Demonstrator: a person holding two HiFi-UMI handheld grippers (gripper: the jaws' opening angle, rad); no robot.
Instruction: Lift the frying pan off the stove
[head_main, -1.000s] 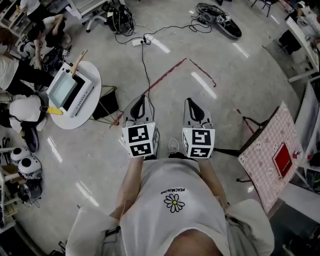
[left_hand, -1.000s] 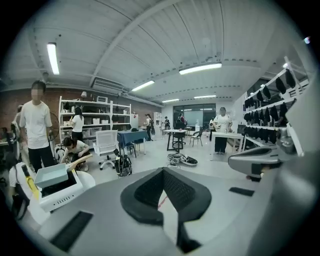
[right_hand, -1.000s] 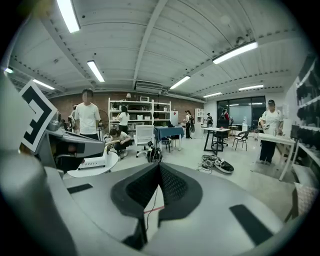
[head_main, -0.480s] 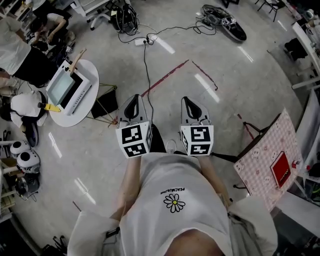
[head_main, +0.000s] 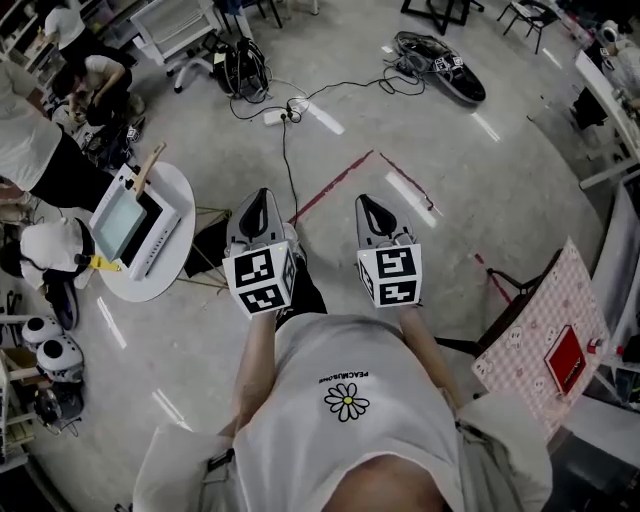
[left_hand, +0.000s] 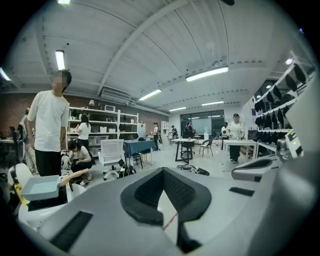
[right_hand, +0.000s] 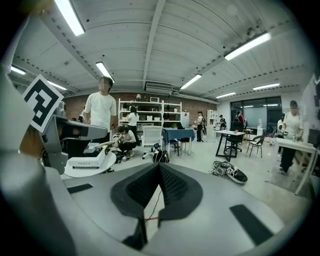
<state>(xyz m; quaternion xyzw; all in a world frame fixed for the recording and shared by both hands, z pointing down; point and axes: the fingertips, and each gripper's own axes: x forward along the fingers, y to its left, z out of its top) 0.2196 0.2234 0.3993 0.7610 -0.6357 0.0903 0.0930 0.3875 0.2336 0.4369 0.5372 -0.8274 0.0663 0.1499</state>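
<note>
While left gripper (head_main: 262, 197), right gripper (head_main: 370, 203) closed, empty: grey floor (head_main: 450, 150), round white table (head_main: 152, 286).

Left claw (head_main: 262, 197) and right claw (head_main: 369, 205) side by side in front of the person, over the floor (head_main: 470, 190); round table (head_main: 178, 190) to the left, near the left claw; stove (head_main: 165, 237) on it, frying pan (head_main: 121, 215) on the stove, handle pointing away; second table (head_main: 525, 335) far right, flat box (head_main: 565, 360) on it; tape line (head_main: 335, 185) on the floor ahead, between the claws; power strip (head_main: 275, 115) beyond it, cable (head_main: 285, 160) running back toward the left claw.
</note>
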